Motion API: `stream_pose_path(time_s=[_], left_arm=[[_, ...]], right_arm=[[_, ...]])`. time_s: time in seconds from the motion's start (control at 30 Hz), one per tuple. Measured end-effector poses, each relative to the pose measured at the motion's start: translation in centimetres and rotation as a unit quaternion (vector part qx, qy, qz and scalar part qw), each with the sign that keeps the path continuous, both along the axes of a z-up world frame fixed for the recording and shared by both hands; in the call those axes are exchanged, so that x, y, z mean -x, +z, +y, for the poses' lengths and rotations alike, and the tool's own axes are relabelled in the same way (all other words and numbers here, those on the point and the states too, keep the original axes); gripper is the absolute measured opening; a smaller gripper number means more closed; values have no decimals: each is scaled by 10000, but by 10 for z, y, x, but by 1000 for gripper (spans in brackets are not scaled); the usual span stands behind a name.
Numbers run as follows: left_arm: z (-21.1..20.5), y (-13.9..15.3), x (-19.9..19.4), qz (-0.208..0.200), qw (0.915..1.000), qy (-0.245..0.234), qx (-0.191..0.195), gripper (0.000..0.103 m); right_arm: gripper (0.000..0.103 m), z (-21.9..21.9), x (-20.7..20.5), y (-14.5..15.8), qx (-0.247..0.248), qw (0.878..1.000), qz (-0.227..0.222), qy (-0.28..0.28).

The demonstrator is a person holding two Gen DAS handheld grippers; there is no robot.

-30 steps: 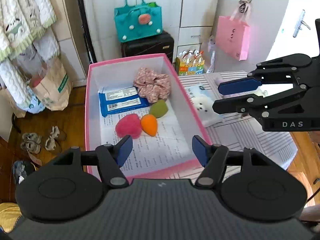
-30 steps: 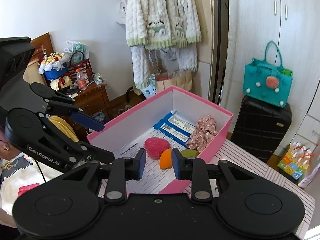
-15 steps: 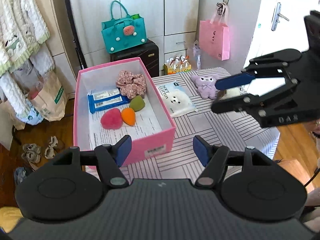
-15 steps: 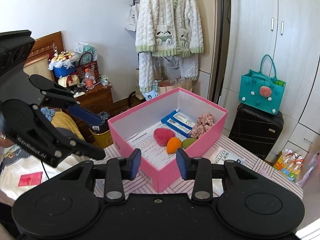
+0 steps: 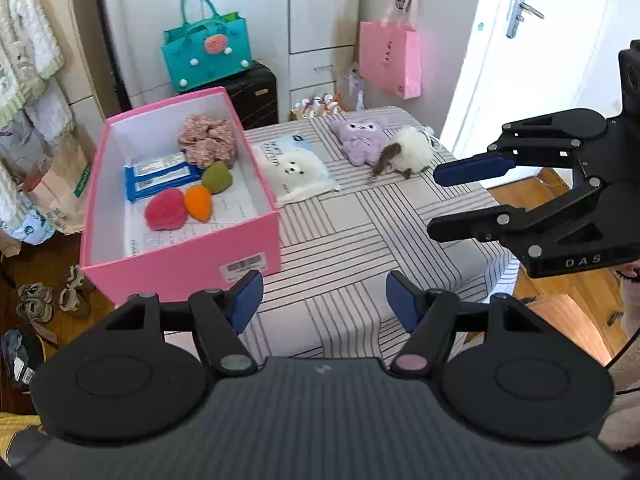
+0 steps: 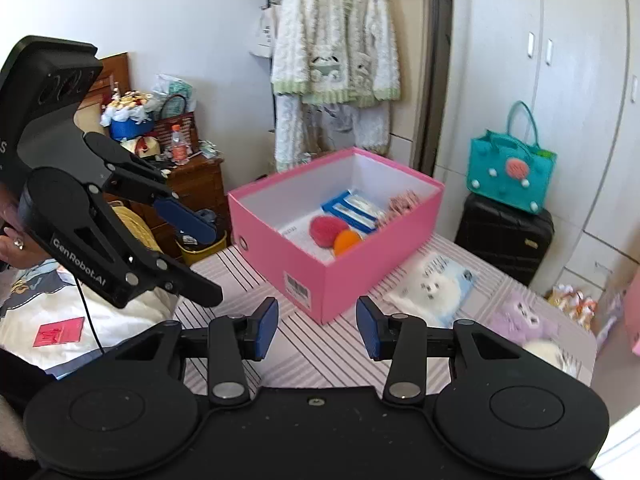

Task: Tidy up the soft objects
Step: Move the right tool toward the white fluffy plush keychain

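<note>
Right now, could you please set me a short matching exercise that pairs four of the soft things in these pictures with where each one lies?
Things:
1. orange sponge
2. floral scrunchie
3. purple plush
4. cotton pad pack

Places:
A. on the striped cloth, right beside the box's outer wall
B. in the pink box, between a pink sponge and a green sponge
C. on the striped cloth, next to a white fluffy toy
D. in the box's far corner

Pairs: 1-B, 2-D, 3-C, 4-A

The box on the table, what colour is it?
The box is pink outside, white inside; clearest in the left wrist view.
</note>
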State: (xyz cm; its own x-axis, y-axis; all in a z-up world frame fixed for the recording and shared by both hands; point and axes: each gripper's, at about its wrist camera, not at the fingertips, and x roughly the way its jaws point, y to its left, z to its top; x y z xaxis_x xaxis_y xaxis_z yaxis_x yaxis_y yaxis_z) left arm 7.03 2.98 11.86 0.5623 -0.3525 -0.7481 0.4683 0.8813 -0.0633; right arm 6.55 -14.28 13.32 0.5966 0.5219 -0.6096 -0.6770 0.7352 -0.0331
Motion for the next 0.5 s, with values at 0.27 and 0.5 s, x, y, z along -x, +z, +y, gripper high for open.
stream_pose_path(time_s=[0.27,0.5], left_arm=[[-26,-22,-13,-1,9994,-353,56,67],[-49,-57,-26,-329,9984,-464,52,67]], right_arm=[[52,-35,6,-24,-60,9987,195,-472],[62,-61,5,-49,136,9960,150,-875]])
